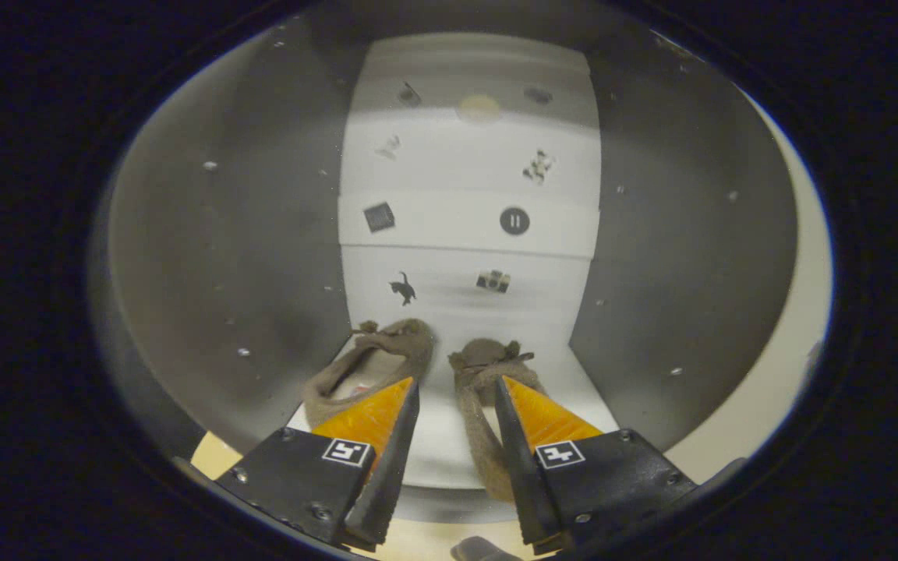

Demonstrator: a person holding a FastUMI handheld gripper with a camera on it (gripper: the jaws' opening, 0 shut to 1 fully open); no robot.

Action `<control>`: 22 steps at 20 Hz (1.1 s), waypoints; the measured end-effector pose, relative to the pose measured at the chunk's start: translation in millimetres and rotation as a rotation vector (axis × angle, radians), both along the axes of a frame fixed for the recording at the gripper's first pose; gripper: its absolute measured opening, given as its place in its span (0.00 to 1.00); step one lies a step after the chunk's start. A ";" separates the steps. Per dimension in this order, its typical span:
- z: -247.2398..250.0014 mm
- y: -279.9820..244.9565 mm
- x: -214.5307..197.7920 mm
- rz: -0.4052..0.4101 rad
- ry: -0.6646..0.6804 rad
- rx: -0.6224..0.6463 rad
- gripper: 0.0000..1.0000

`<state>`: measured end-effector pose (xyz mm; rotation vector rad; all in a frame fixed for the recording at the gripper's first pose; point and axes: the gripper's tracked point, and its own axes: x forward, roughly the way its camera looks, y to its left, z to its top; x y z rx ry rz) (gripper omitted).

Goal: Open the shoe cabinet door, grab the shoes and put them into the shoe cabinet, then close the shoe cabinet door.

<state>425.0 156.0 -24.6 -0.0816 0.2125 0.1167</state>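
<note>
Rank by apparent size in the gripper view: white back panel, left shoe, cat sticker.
1. White back panel, largest.
2. Left shoe, just beyond the open tongs.
3. Cat sticker, smallest, though it sits farther away.

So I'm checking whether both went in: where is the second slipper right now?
In the gripper view the right slipper lies on the cabinet's white floor, beside the left slipper, with the open gripper's right finger overlapping it.

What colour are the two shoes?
Brownish tan. The shoes sit inside the cabinet, just ahead of the open gripper, in the gripper view.
</note>
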 end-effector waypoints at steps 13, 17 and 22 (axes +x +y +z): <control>41.6 1.1 -274.4 0.149 -0.145 0.045 0.99; 36.3 -18.4 -345.7 0.187 -0.148 0.045 0.99; 40.7 -76.3 -414.8 0.153 -0.163 0.094 0.99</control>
